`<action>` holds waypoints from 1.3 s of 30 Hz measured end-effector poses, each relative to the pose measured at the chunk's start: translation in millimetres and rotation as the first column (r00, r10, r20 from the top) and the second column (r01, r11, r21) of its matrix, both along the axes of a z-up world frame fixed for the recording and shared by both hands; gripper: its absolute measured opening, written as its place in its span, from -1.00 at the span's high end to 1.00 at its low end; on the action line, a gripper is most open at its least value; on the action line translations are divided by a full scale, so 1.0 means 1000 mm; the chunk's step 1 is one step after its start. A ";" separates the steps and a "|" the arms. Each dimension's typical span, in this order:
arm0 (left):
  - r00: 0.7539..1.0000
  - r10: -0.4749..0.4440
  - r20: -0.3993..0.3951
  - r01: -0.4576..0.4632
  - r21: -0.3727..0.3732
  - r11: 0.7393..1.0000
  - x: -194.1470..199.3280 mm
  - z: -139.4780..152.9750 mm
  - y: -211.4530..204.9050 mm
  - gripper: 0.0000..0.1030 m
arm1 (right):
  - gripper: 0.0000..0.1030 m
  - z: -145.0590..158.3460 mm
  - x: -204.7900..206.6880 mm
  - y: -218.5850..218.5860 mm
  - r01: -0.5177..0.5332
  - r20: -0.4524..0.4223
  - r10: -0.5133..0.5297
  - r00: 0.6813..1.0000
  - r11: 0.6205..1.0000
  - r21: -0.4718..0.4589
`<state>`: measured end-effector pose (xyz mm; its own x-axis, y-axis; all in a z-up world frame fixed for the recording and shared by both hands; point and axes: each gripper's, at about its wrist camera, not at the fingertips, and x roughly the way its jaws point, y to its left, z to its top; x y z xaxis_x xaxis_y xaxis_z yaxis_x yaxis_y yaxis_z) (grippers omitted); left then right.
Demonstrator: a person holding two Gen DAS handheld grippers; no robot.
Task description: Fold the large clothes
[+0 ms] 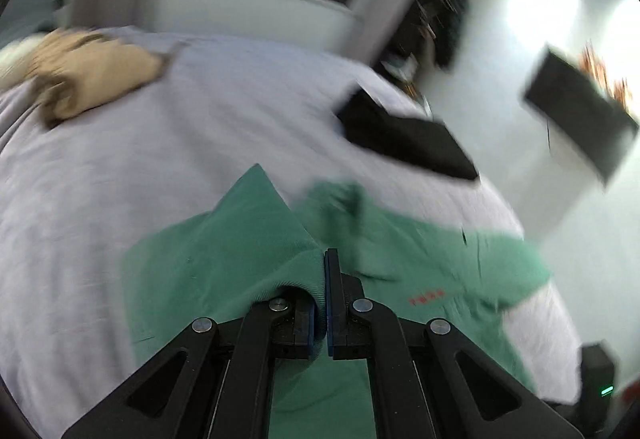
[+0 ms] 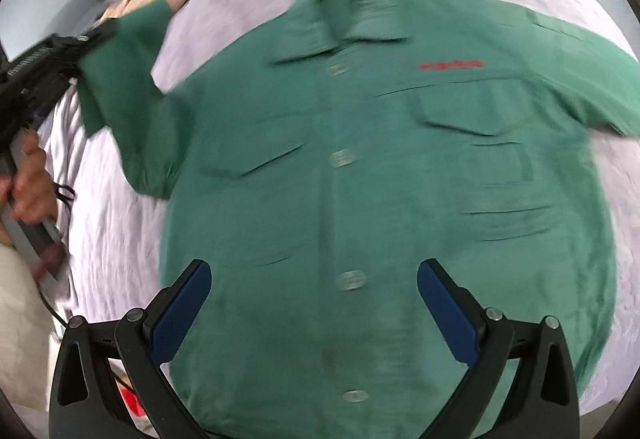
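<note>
On the far left of the pale sheet-covered bed (image 2: 120,231), the left gripper (image 1: 325,259) has its two blue pads pressed together on a fold of the green shirt's sleeve (image 2: 120,51), and in the right wrist view that sleeve is lifted clear of the bed and drawn outward, most likely so it can be swung across the chest as a first fold. The green shirt (image 2: 380,179) itself lies face up and buttoned in the middle of the bed, collar away from the person and hem nearest, which looks like a deliberate spread so both sides can be folded evenly. Four buttons show down its placket, one flapped chest pocket is clear, and one short line of red lettering sits above that pocket. Over the lower front of the shirt the right gripper (image 2: 314,299) hangs with its fingers spread wide and nothing between them, seemingly waiting to pin or take the cloth. Further right and at the back lies one folded black garment (image 1: 408,139), and one tan garment (image 1: 92,67) is heaped at the far left corner; so three garments in all, only one in hand.
</note>
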<state>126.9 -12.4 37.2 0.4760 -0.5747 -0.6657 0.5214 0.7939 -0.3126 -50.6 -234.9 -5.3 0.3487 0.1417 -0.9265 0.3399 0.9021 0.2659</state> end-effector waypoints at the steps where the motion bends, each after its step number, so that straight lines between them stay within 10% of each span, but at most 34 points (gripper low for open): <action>1: 1.000 -0.029 -0.006 0.029 0.036 0.999 -0.005 -0.009 -0.022 0.91 | -0.99 -0.003 -0.004 -0.014 0.030 -0.002 -0.029 1.000 1.000 0.006; 5: 0.992 -0.086 -0.088 0.104 0.231 0.967 -0.027 -0.077 -0.094 0.73 | -0.99 -0.023 -0.018 -0.063 0.111 -0.030 -0.111 0.993 0.994 0.013; 7: 0.984 -0.090 -0.156 0.130 0.268 0.955 -0.035 -0.103 -0.111 -0.44 | -0.99 -0.033 -0.023 -0.082 0.134 -0.049 -0.133 0.990 0.991 0.009; 9: 0.991 -0.052 -0.120 0.087 0.311 0.946 -0.046 -0.115 -0.111 -0.87 | -0.99 -0.041 -0.026 -0.094 0.145 -0.061 -0.144 0.988 0.989 0.003; 16: 0.999 -0.036 -0.007 0.036 0.359 0.933 -0.072 -0.092 -0.070 -0.87 | -0.99 -0.035 -0.004 -0.103 0.089 -0.019 -0.090 0.996 0.994 -0.062; 25: 0.922 0.381 -0.063 -0.320 0.429 0.845 -0.005 -0.097 0.077 -0.88 | -0.99 -0.001 0.106 0.002 -0.275 0.160 0.312 0.936 0.936 -0.218; 32: 0.868 0.478 -0.136 -0.383 0.427 0.819 0.027 -0.136 0.105 -0.88 | -0.98 -0.073 0.168 0.090 -0.451 -0.033 0.472 0.881 0.816 -0.361; 34: 0.871 0.470 -0.144 -0.374 0.425 0.824 0.027 -0.139 0.106 -0.88 | -0.43 -0.091 0.172 0.093 -0.459 -0.098 0.466 0.879 0.774 -0.435; 36: 0.878 0.457 -0.139 -0.361 0.435 0.825 0.028 -0.138 0.102 -0.88 | 0.61 -0.075 0.172 0.080 -0.398 -0.038 0.425 0.904 0.809 -0.432; 39: 0.894 0.425 -0.144 -0.335 0.417 0.845 0.044 -0.135 0.093 -0.88 | 0.60 -0.028 0.166 0.028 -0.268 0.181 0.332 0.926 0.914 -0.306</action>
